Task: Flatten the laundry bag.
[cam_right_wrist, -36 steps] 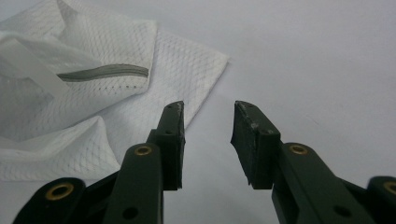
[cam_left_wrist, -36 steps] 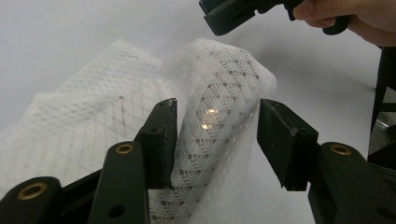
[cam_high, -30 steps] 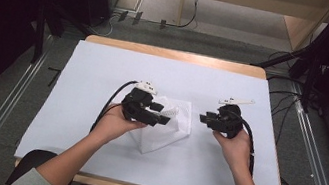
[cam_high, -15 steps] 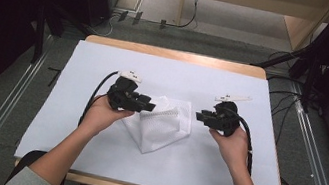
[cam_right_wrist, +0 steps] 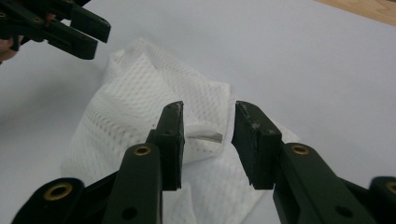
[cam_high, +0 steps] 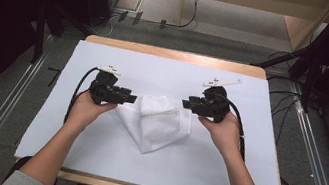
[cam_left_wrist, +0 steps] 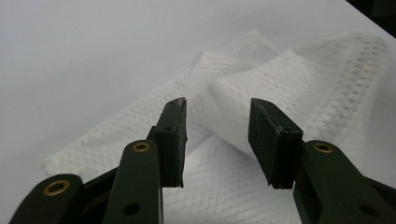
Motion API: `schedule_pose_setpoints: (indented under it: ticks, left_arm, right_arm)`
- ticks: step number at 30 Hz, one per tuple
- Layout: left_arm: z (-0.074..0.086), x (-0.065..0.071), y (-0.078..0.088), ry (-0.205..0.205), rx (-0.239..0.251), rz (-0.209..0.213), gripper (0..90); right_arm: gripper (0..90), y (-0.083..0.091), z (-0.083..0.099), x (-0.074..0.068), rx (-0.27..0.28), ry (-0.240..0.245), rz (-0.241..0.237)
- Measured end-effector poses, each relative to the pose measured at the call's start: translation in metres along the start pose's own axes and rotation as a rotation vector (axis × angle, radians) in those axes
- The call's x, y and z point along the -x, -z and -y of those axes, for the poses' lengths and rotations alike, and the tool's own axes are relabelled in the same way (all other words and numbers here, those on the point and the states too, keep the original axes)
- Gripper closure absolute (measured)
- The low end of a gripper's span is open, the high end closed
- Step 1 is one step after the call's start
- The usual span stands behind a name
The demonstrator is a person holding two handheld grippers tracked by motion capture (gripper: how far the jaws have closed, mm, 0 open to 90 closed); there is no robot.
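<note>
Hovering with both the left claw [cam_high: 132, 99] and right claw [cam_high: 186, 103] open and empty beside the folded white mesh cloth [cam_high: 157, 122] mid-tabletop [cam_high: 242, 161], a careless pinch probably grabs one layer and undoes the fold.

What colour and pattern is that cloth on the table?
The cloth is white, with a fine mesh of tiny holes; the right gripper view shows it best.

The white mesh cloth [cam_left_wrist: 261, 93] is running off the bottom edge in the left gripper view, its lower part hiding behind the black jaws. In the high view, the person's forearms are leaving the frame at the bottom.
</note>
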State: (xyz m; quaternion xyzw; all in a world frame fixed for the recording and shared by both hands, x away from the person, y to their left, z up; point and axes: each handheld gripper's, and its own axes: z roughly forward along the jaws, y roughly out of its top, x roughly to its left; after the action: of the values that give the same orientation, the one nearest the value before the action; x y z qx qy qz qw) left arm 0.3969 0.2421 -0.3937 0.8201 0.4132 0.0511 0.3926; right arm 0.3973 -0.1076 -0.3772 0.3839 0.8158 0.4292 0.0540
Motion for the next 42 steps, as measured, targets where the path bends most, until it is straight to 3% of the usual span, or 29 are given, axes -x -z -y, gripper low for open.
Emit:
schedule_pose_setpoints:
  ticks: [5, 9, 14, 20, 25, 32, 37, 42]
  left_arm:
    - [0.006, -0.020, -0.001, 0.039, -0.006, -0.032, 57.5]
    - [0.010, -0.037, -0.005, 0.065, -0.013, -0.052, 56.3]
    - [0.016, -0.056, -0.008, 0.118, -0.018, -0.081, 54.6]
    - [0.019, -0.065, -0.013, 0.131, -0.024, -0.109, 51.1]
    - [0.024, -0.078, -0.022, 0.183, -0.031, -0.105, 50.5]
    - [0.026, -0.083, -0.030, 0.196, -0.035, -0.113, 51.1]
    - [0.025, -0.081, -0.032, 0.177, -0.042, -0.131, 56.5]
    - [0.025, -0.083, -0.032, 0.199, -0.041, -0.125, 66.7]
  right_arm:
    - [61.4, -0.016, -0.009, -0.008, -0.029, 0.010, -0.023]
    - [50.0, -0.026, -0.009, -0.014, -0.052, 0.023, -0.018]
    - [40.9, -0.033, 0.001, -0.016, -0.094, -0.029, -0.042]
    - [39.9, -0.041, 0.016, -0.018, -0.135, -0.018, -0.042]
    - [43.4, -0.045, 0.026, -0.020, -0.158, 0.003, -0.051]
    - [49.5, -0.045, 0.043, -0.017, -0.166, 0.004, -0.037]
    - [47.7, -0.051, 0.049, -0.009, -0.173, 0.025, 0.020]
    - [45.7, -0.056, 0.051, 0.007, -0.158, -0.023, 0.032]
